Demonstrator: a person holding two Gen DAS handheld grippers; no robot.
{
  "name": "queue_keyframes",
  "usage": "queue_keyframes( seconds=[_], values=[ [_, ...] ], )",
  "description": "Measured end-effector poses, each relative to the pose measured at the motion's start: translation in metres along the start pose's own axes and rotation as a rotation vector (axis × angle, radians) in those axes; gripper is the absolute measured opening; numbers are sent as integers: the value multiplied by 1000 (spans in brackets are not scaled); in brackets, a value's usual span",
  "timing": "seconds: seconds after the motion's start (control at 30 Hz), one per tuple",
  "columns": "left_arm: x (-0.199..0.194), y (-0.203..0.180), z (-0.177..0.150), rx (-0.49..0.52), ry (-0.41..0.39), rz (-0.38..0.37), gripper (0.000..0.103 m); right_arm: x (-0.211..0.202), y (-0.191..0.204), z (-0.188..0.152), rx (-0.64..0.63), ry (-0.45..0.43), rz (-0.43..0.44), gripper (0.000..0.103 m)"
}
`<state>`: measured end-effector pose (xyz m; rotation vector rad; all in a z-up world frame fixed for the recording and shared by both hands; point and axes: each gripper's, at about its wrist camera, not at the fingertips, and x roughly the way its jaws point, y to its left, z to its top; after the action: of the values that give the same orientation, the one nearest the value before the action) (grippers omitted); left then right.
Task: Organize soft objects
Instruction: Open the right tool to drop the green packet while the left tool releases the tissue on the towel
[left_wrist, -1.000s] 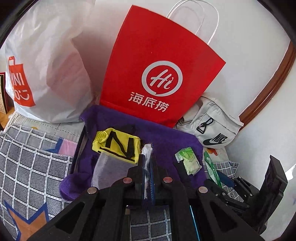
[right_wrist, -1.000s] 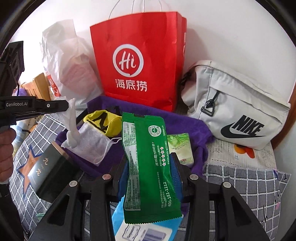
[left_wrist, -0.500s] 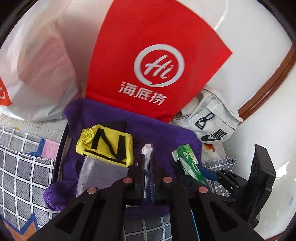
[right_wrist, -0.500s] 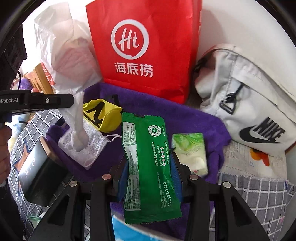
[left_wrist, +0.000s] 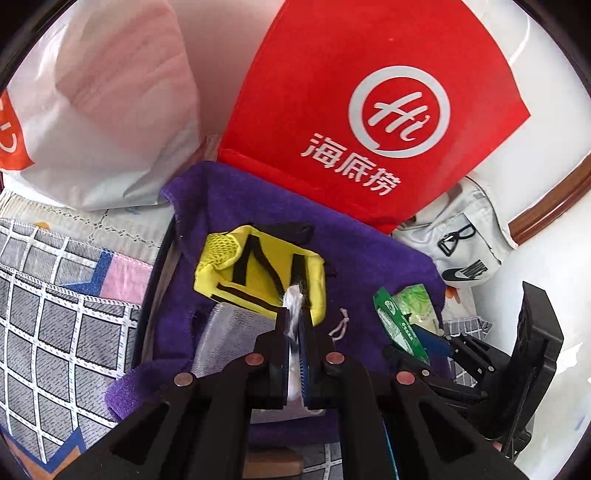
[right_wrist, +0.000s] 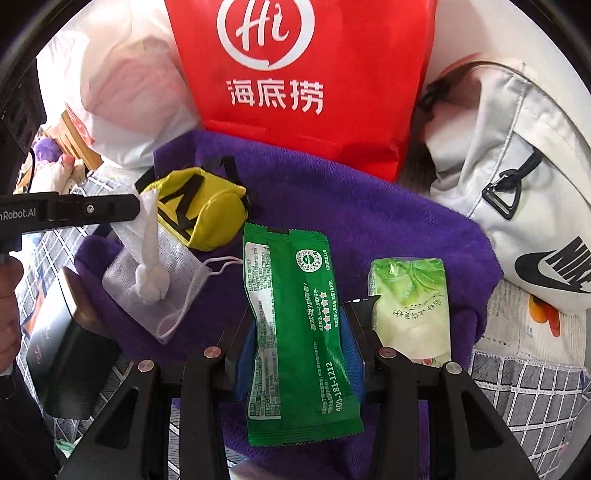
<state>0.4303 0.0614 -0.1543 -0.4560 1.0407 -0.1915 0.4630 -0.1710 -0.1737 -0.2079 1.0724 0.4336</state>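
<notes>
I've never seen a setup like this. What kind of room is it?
Probably a home, perhaps a bedroom: a checked quilt, shopping bags such as the red bag against a white wall, and a purple towel holding small soft items.

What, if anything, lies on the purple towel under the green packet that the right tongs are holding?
Nothing visible blocks it. The green packet hangs over bare purple towel; the light-green tissue pack lies to its right, the face mask to its left.
</notes>
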Motion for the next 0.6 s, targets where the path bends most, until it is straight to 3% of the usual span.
queue_keyframes(
  seconds=[0.3,0.37,0.43,0.6],
  values=[
    [4,8,1,-18,30,9,5,10,1,4,2,29,-14,45],
    [4,9,1,-25,33,9,9,10,4,5,-2,20,-16,50],
    [2,11,0,-30,34,14,24,9,7,6,-11,7,-20,56],
    [-9,14,-2,-48,32,48,27,-6,8,6,3,-30,-28,58]
  ],
)
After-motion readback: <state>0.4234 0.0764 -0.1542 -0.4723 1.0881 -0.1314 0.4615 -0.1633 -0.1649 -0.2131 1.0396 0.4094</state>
